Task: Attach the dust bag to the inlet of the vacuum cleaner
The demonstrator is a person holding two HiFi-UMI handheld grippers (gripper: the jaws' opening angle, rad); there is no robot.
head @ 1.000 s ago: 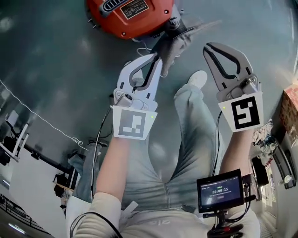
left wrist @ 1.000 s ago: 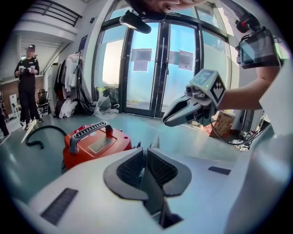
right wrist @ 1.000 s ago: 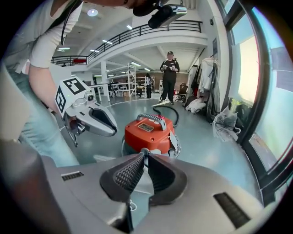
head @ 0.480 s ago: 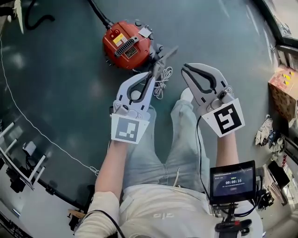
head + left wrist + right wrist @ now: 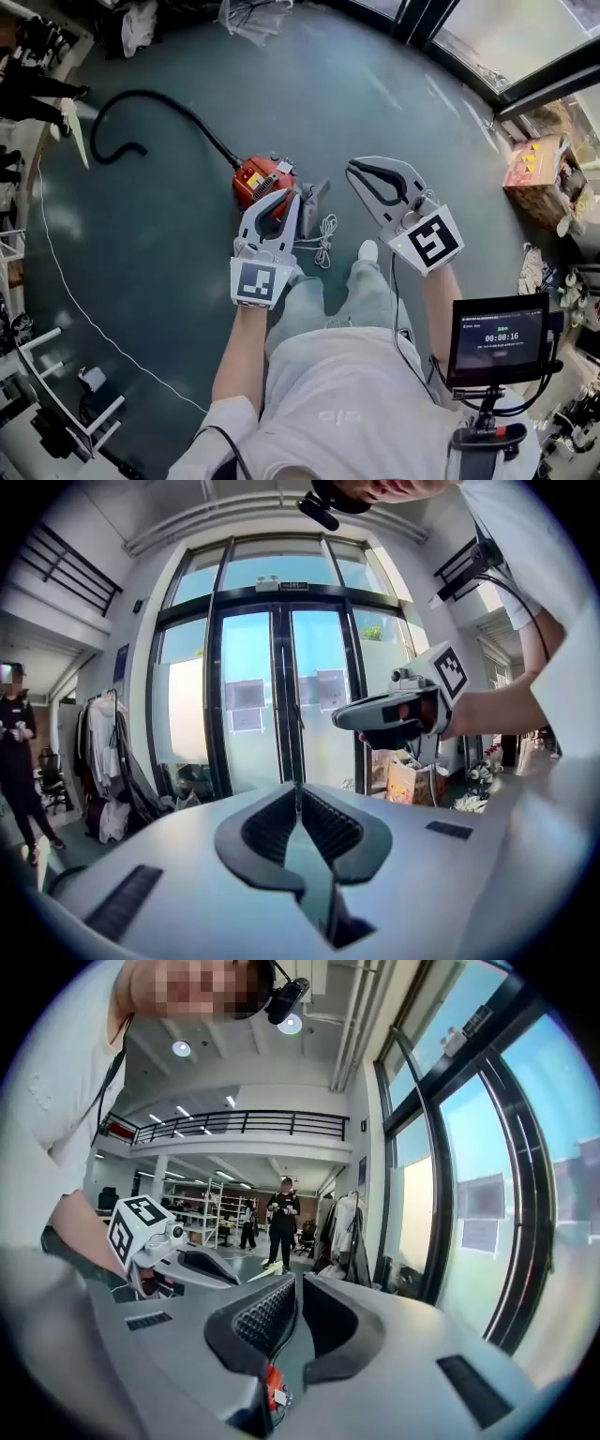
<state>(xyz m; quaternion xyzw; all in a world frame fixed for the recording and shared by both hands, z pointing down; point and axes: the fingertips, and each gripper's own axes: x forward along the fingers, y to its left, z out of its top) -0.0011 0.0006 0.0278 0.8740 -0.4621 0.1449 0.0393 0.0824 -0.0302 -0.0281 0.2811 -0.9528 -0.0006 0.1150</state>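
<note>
Red vacuum cleaner [image 5: 255,176], grey dust bag [image 5: 317,195]

Bright daylight pours through the glass doors [image 5: 281,696], sheening the floor [image 5: 169,281]; fisheye edges bend and darken.

Tall black-framed glass doors [image 5: 281,696], bright with daylight. Left of the doors, clothes on a rack [image 5: 112,761]; right, a cardboard box [image 5: 405,780]. Before them, glossy dark-green floor [image 5: 169,234]. Further in, railed mezzanine [image 5: 244,1126] above shelving [image 5: 197,1208].
</note>
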